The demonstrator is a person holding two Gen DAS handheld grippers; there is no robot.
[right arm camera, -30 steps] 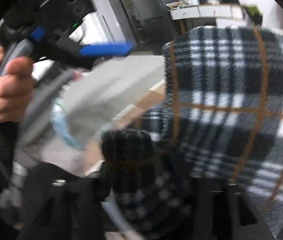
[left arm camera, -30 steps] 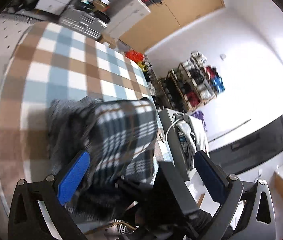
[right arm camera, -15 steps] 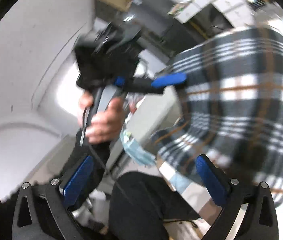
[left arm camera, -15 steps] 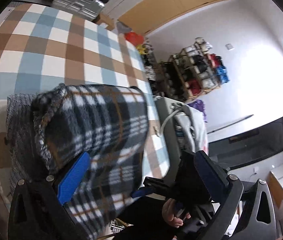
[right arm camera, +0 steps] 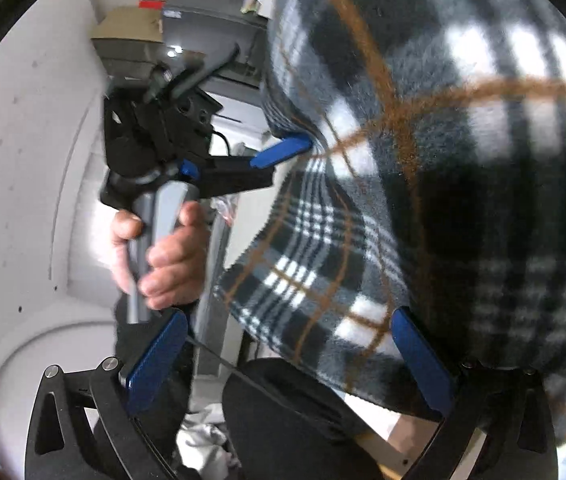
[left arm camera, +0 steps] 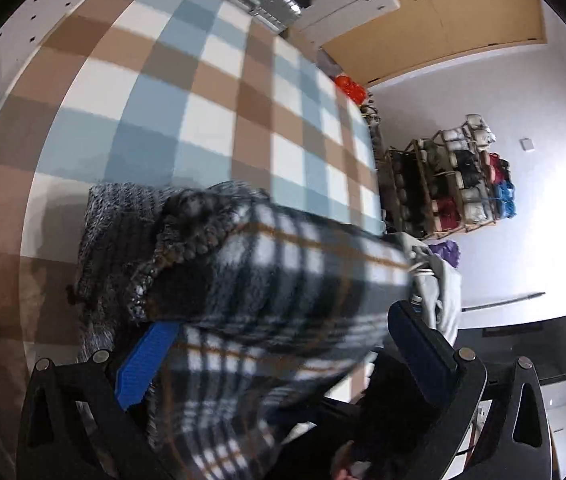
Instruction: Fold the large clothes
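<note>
1. The left gripper is standing with its two blue-padded fingers spread wide; nothing is being pinched between them
2. The dark grey, white and tan plaid fleece garment is draping across the gap between those fingers, covering part of the near-left pad and hanging down past both of them towards the camera
3. A folded grey knitted garment is lying just beyond the left-hand finger, partly under the plaid fleece
4. Both garments are resting on a brown, blue and white checked tablecloth, which is stretching away ahead of the left gripper
5. A wooden rack of coloured bundles is standing well beyond the right-hand finger, against a white wall
6. The right gripper is fully spread, its jaws having just been opening; the plaid fleece is hanging between the two blue pads and lying against the right-hand one, with neither pad pressing on it
7. In the right wrist view the fleece is filling the space ahead and to the right of the fingers, blurred at its far edge
8. Ahead of the right gripper's left-hand finger, a bare hand is gripping the grey handle of the left gripper, whose upper blue finger is touching the edge of the fleece
</note>
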